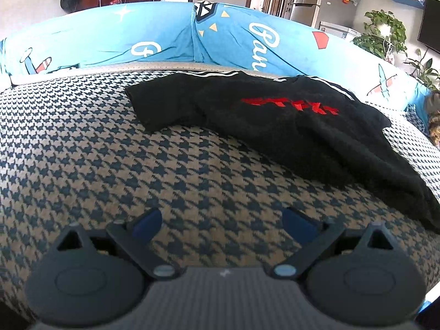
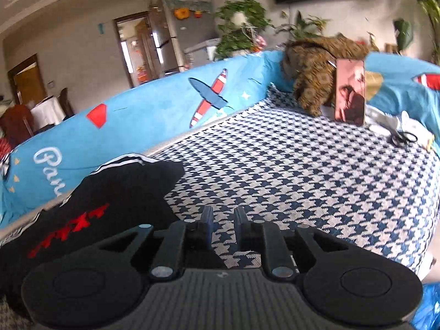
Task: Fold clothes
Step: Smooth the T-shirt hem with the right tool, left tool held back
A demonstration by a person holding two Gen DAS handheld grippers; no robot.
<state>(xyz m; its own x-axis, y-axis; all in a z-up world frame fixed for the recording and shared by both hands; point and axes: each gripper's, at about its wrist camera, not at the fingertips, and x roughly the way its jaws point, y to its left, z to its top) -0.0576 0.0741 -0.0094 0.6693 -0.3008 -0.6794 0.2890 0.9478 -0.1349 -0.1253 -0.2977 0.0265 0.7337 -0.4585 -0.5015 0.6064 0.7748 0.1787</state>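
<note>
A black T-shirt (image 1: 275,121) with red lettering and white shoulder stripes lies spread on the houndstooth sofa seat (image 1: 110,151), up and to the right of my left gripper (image 1: 222,222). The left gripper is open and empty, hovering over bare seat cloth short of the shirt. In the right wrist view the same shirt (image 2: 110,198) lies at the lower left. My right gripper (image 2: 222,220) has its fingers close together with a narrow gap, holding nothing, at the shirt's right edge over the seat (image 2: 302,178).
A blue printed sofa back (image 1: 110,41) runs behind the seat. A brown furry cushion (image 2: 316,74), an upright phone (image 2: 349,90), scissors (image 2: 404,139) and white cloth lie at the seat's far right. Chairs, plants and a fridge stand beyond.
</note>
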